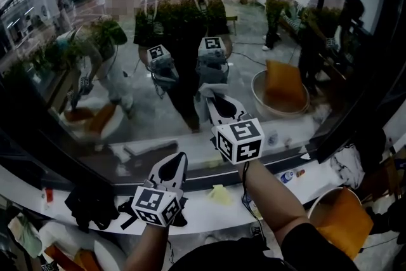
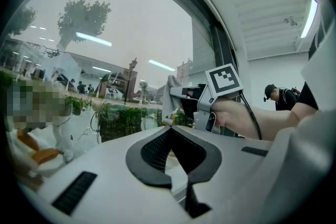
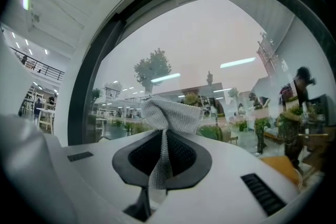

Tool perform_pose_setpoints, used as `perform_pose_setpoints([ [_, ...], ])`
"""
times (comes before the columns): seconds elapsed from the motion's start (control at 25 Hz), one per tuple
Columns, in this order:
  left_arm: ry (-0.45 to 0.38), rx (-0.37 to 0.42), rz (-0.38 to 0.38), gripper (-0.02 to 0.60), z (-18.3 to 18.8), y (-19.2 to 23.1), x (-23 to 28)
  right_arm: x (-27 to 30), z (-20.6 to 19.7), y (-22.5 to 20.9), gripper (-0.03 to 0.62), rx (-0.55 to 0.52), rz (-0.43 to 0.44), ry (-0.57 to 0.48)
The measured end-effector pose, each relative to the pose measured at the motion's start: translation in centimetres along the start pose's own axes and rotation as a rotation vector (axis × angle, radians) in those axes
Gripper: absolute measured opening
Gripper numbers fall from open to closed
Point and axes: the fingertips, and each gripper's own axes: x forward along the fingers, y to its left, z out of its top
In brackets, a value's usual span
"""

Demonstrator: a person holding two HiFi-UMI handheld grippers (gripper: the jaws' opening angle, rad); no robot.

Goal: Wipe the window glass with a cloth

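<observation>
Glass takes up most of the head view: the window glass [image 1: 190, 22] fills the upper part and is crowded with reflections. The right gripper [image 1: 219, 101] is raised with its nose up at the glass. A pale wad at its tip looks like the cloth [image 1: 209, 91], though the reflections make it hard to say whether it touches. The left gripper [image 1: 179, 158] hangs lower and further back from the glass, above the white sill [image 1: 209, 216] that runs under the glass. In the left gripper view that claw's jaws are drawn together with nothing between them. Beyond them a hand [image 2: 236, 113] holds the other gripper close to the glass, the cloth poking out ahead of it. The right gripper view settles the grip. The jaws are clamped on a narrow fold of the grey woven cloth, and the rest bunches out in front, between the jaws and the glass. I judge the cloth to be light, limp and a little grippy from its open weave, so it should drag across the glass without slipping. It is best held as it is now, pinched by a gathered fold so that a soft pad leads. The glass is hard and smooth, so only the cloth, and not the jaw tips, should press on it.
</observation>
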Motion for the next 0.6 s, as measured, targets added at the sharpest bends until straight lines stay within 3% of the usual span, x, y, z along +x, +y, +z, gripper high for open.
perform_pose_setpoints([
  [0.24, -0.007, -0.005, -0.007, 0.000, 0.4, -2.3, 2.4, -1.5, -0.2, -2.6, 0.041, -0.029, 0.002, 0.009],
  [0.6, 0.019, -0.010, -0.064, 0.000, -0.3, -7.4, 7.2, -5.1, -0.4, -10.3, 0.041, -0.029, -0.058, 0.019],
])
